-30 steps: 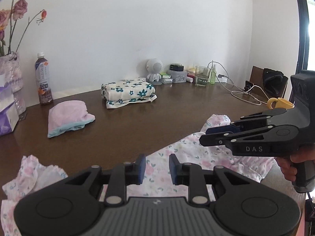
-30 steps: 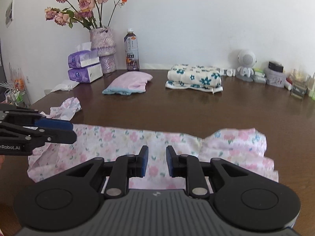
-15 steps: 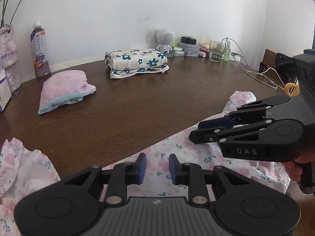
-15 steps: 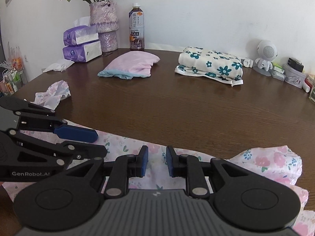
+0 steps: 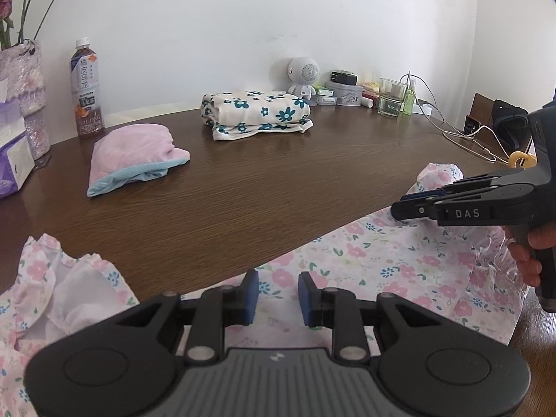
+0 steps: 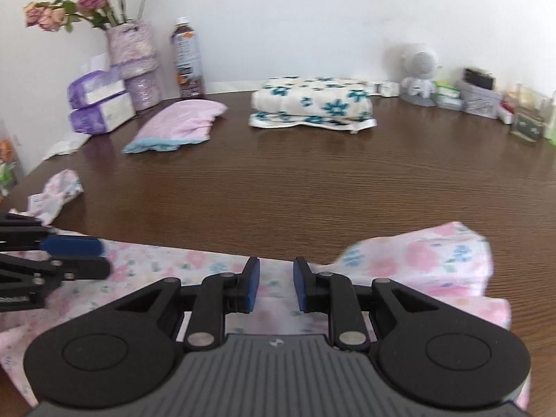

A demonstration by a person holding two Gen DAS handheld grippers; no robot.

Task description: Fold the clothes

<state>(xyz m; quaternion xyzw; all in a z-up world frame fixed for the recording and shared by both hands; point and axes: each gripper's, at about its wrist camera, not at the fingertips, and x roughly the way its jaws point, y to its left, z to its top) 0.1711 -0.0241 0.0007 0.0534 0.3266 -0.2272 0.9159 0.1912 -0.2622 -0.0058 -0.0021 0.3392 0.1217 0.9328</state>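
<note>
Two pieces look done to me, one to go. Using the oolong bottle as my landmark and going left to right: just in front of it and a bit right lies the pink bundle with the blue trim, folded. Further right of the bottle, near the wall, is the white cloth with teal flowers, folded into a neat stack. The piece I'm working on, the pink floral garment, is well in front of the bottle at the near edge of the table, spread out flat with a ruffly bit bunched up at the left end. It hasn't had a single fold yet as far as I can see.

My left gripper hovers over the garment's far hem with its blue pads a modest gap apart, nothing pinched between them. My right gripper is the same story: narrow gap, fabric showing underneath but not clamped. From the left view its tips sit right down at the cloth near the right end (touching or just above, can't tell).

Readable stuff: the bottle label has Chinese characters and "OOLONG" low down. The side of my right gripper says "DAS". The glass container far right of the bottle has small print I can't make out.
</note>
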